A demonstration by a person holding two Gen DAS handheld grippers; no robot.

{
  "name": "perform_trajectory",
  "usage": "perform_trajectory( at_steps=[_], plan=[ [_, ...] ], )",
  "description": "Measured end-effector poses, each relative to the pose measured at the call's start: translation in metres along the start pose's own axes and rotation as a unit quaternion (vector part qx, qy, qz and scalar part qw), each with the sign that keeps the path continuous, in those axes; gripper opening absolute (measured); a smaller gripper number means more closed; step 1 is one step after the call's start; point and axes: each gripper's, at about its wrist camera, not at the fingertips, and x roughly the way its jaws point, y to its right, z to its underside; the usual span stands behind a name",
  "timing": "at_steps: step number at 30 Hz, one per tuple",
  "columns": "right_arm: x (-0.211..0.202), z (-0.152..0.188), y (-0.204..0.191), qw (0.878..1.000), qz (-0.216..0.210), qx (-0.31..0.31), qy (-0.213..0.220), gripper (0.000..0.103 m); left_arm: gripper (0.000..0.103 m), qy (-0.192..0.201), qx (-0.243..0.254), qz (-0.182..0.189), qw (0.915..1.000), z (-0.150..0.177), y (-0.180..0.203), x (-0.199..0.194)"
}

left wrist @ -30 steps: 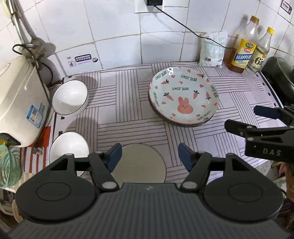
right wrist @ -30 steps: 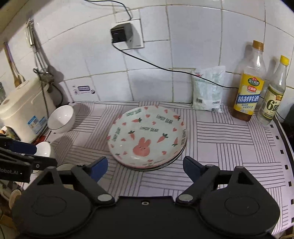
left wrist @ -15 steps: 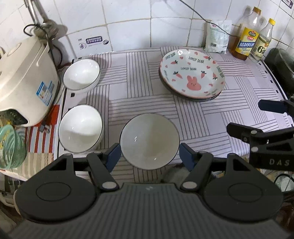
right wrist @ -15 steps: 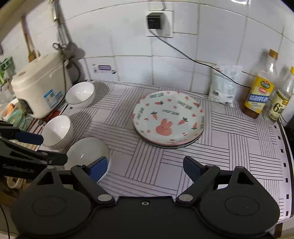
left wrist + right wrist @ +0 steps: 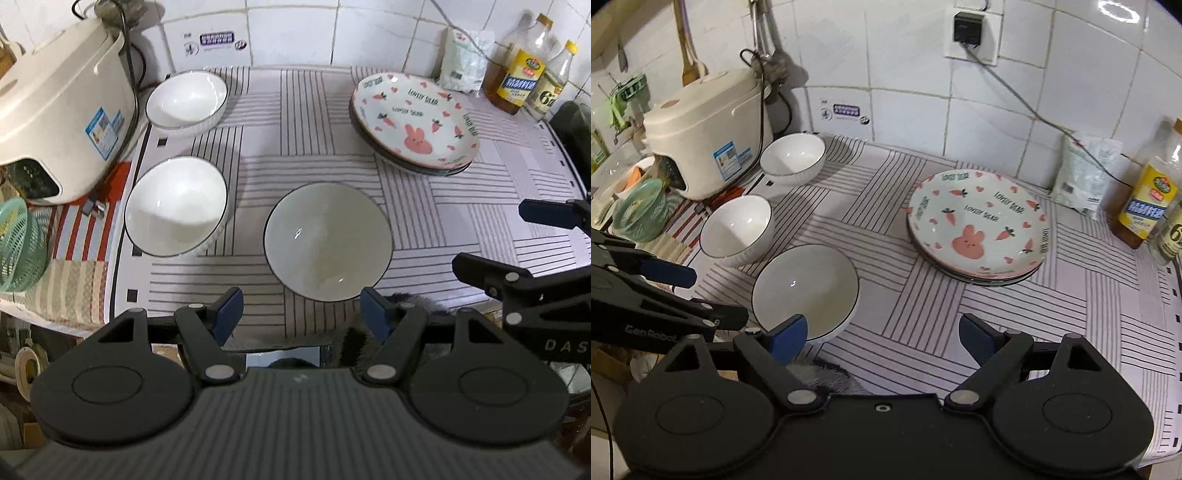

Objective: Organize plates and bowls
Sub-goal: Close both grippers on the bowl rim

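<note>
Three white bowls with dark rims stand on the striped mat: one near the front edge [image 5: 328, 242] [image 5: 805, 291], one at the left [image 5: 176, 210] [image 5: 737, 229], one at the back left [image 5: 186, 99] [image 5: 793, 158]. A stack of plates topped by a pink rabbit plate [image 5: 415, 122] [image 5: 977, 227] sits at the back right. My left gripper [image 5: 301, 320] is open and empty, just in front of the front bowl. My right gripper [image 5: 882, 338] is open and empty over the mat's front edge, to the right of that bowl.
A cream rice cooker [image 5: 59, 122] [image 5: 709, 133] stands at the left, with a green basket [image 5: 18, 243] in front of it. Two oil bottles [image 5: 517, 70] [image 5: 1148, 199] and a white bag [image 5: 465, 59] stand against the tiled wall at the back right.
Both grippers have pulled back and up from the counter. The front bowl and the two left bowls have come fully into view. Nothing on the mat has moved.
</note>
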Motion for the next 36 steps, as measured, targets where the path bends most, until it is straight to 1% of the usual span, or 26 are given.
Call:
perform_trajectory(
  at_steps=[5,18,21,24,27,30,32,33,35,36],
  plan=[
    [0.017,0.004,-0.001,1.000,-0.005,-0.005,-0.007,0.092,0.069,-0.013,-0.007,0.000,0.9999,0.004,-0.005,0.014],
    [0.055,0.010,0.003,0.999,-0.052,0.004,0.004,0.091,0.069,-0.023,-0.018,-0.001,0.9996,0.003,-0.010,0.047],
    [0.063,0.009,0.006,0.998,-0.063,0.015,0.002,0.091,0.069,-0.026,-0.020,-0.004,0.9994,0.002,-0.011,0.054],
    [0.073,0.009,0.011,0.996,-0.078,0.033,-0.004,0.091,0.069,-0.021,-0.023,-0.012,0.9994,0.001,-0.012,0.059],
    [0.083,0.009,0.016,0.994,-0.091,0.052,-0.008,0.090,0.069,-0.018,-0.033,-0.011,0.9992,-0.002,-0.015,0.065],
    [0.093,0.009,0.022,0.991,-0.111,0.080,-0.013,0.086,0.069,-0.015,-0.044,-0.009,0.9989,-0.003,-0.018,0.071],
    [0.100,0.008,0.027,0.987,-0.126,0.096,-0.018,0.077,0.066,-0.012,-0.048,-0.007,0.9987,-0.003,-0.020,0.075],
    [0.104,0.008,0.028,0.986,-0.132,0.103,-0.022,0.075,0.065,-0.011,-0.050,-0.006,0.9986,-0.003,-0.021,0.077],
    [0.112,0.008,0.029,0.984,-0.138,0.111,-0.030,0.066,0.059,-0.011,-0.058,0.000,0.9983,-0.003,-0.023,0.081],
    [0.116,0.008,0.029,0.983,-0.139,0.116,-0.034,0.064,0.058,-0.011,-0.063,0.004,0.9980,-0.003,-0.024,0.083]
  ],
)
